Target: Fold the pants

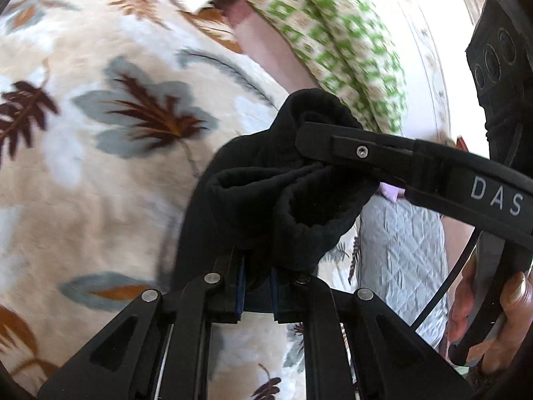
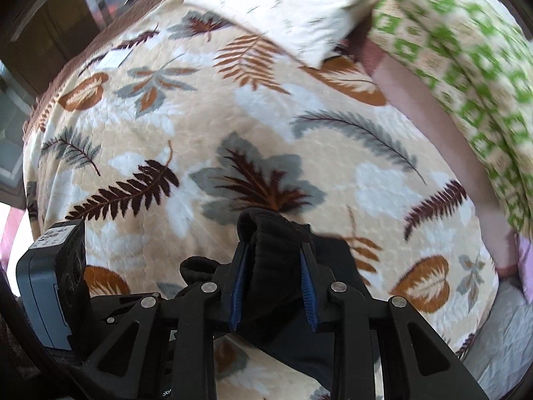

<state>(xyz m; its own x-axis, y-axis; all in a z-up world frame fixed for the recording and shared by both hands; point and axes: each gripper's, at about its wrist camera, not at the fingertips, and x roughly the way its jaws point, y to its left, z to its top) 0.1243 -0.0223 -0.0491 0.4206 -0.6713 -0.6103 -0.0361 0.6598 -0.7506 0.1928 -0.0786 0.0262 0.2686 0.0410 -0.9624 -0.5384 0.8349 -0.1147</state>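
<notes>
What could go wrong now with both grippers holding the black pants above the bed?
The black pants sit bunched in both the left gripper and right gripper, so a layer could slip free. The grippers are close together, so they might collide. The fabric could land creased on the leaf-print blanket.

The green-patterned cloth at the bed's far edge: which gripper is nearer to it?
Right, judging loosely. The right gripper reaches in from the green-patterned cloth's side; the left gripper sits farther toward the open blanket. Both clamp the black pants.
</notes>
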